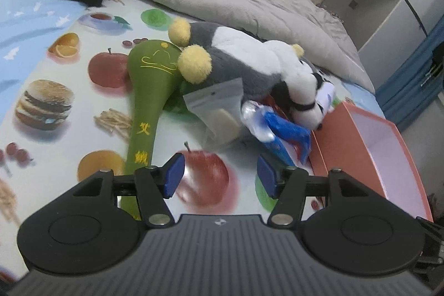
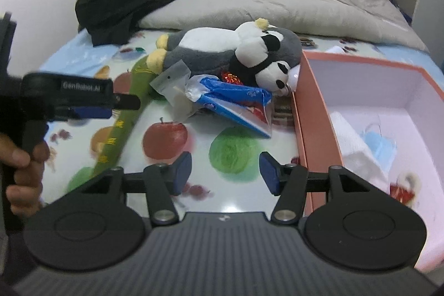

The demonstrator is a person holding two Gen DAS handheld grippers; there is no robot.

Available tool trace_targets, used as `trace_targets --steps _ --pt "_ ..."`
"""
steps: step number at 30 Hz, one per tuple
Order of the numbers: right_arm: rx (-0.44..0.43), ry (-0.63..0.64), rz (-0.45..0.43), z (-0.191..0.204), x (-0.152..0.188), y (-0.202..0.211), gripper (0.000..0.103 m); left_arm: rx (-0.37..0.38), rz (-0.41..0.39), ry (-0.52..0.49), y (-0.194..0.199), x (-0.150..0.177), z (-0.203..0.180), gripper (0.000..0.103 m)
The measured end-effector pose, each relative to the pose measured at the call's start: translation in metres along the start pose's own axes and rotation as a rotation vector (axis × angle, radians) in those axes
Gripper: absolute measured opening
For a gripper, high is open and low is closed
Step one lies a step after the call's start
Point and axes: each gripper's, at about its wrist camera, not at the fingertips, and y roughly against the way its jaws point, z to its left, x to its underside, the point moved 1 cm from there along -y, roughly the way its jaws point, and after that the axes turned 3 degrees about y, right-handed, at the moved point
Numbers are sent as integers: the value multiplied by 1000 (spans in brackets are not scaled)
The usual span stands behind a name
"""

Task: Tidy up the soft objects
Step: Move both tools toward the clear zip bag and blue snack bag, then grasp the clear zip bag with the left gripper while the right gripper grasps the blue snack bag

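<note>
Both the left tongs point(image 1: 219, 175) and right tongs point(image 2: 225, 173) gape empty; ahead lies the grey-and-white plush penguin point(image 2: 222, 52); next, probably grasp it for the pink cardboard box point(image 2: 310, 113) rightward.

left claw point(image 1: 219, 175): black ribbed body, blue pads, silver screws | right claw point(image 2: 225, 173): same | hand point(image 2: 23, 171): bare skin
</note>
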Motion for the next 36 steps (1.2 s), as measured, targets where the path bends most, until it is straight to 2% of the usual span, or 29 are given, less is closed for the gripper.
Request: trace_targets --steps 11,19,24,29,31,36 --pt "36 150 55 7 -23 -84 56 48 30 139 -75 -31 13 68" --pt "70 275 52 15 -30 -120 56 60 43 217 -108 -41 18 68" --pt "72 311 57 17 -30 -135 53 35 65 221 -120 -44 17 68" --pt "84 325 56 16 -30 -142 39 14 81 209 -126 -46 11 66" --pt "87 325 62 14 -29 -145 36 0 81 207 -127 -47 9 58" --pt "90 332 62 15 -29 -144 22 -3 84 191 -126 -47 5 48"
